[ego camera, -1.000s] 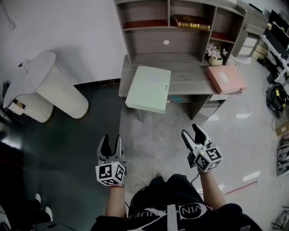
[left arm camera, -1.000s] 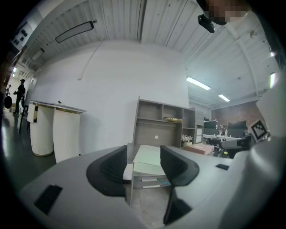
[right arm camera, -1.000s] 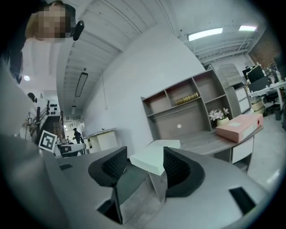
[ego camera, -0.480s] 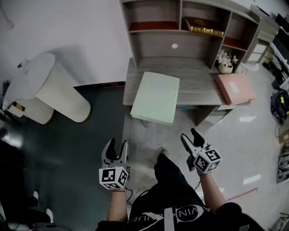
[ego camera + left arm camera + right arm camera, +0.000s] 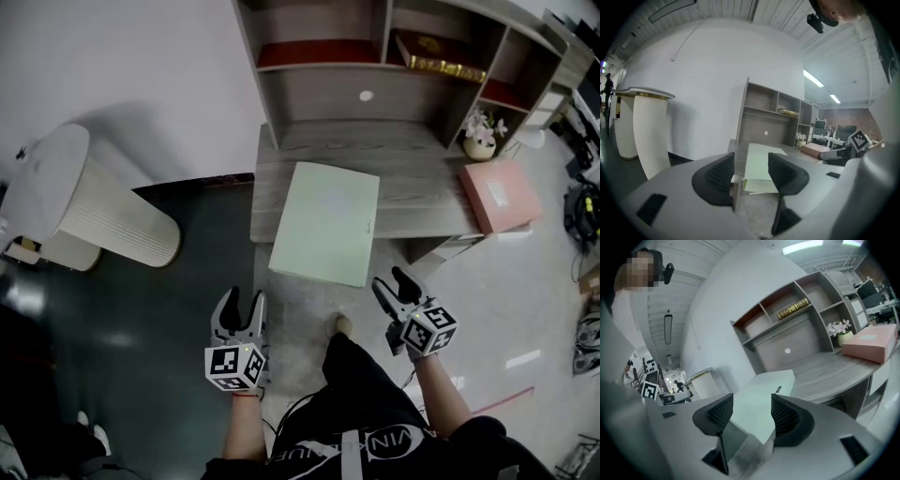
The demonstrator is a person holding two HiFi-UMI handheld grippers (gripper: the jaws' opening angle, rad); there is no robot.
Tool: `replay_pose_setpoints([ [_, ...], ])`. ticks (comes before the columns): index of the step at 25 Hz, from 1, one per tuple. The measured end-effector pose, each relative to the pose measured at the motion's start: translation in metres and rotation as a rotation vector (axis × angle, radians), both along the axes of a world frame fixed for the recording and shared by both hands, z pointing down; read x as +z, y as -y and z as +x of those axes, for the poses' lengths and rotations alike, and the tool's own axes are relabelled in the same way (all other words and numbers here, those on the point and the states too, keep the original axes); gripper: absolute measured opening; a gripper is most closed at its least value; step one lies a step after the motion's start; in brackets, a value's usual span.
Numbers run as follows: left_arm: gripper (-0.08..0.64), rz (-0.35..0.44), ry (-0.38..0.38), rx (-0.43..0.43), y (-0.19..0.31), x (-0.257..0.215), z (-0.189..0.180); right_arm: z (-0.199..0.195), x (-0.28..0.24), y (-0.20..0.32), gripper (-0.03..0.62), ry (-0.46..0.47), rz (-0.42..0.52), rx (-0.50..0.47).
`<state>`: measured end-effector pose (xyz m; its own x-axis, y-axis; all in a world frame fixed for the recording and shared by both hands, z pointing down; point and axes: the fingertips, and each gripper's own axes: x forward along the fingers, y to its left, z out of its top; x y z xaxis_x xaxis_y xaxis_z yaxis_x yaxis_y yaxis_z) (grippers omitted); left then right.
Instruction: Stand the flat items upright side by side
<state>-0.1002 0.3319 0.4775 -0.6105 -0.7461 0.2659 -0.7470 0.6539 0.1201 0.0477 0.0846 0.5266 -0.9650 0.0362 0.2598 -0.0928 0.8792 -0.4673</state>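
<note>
Head view: folder [image 5: 325,222] beyond right claw [image 5: 391,281]

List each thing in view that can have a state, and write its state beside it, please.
green folder: closed, lying flat on the desk, near edge overhanging
pink folder: closed, lying flat at the desk's right end
gold-edged book: lying flat on the shelf
flower pot: upright
left gripper: open, nothing between its fingers
right gripper: open, nothing between its fingers
</note>
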Motion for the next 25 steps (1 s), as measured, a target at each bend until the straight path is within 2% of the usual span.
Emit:
replay_pose_setpoints([
  [7,0.219,-0.047,-0.122,0.045,0.032,0.033,-0.049,-0.034,0.017,0.023,0.247,-0.052,-0.042,0.006],
  [13,0.265,-0.018,-0.3,0.088,0.052,0.068,-0.079,-0.056,0.034,0.034,0.247,-0.087,-0.097,0.001],
  [18,0.299,0.037,-0.52,0.205,0.072,0.099,-0.084,-0.07,0.053,0.039,0.247,-0.155,-0.113,0.008],
  [22,0.327,0.005,-0.68,0.353,0.093,0.118,-0.081,-0.077,0.065,0.041,0.253,-0.213,-0.145,0.032],
  [25,0.342,-0.019,-0.769,0.444,0.109,0.128,-0.083,-0.083,0.072,0.043,0.253,-0.256,-0.175,0.042],
])
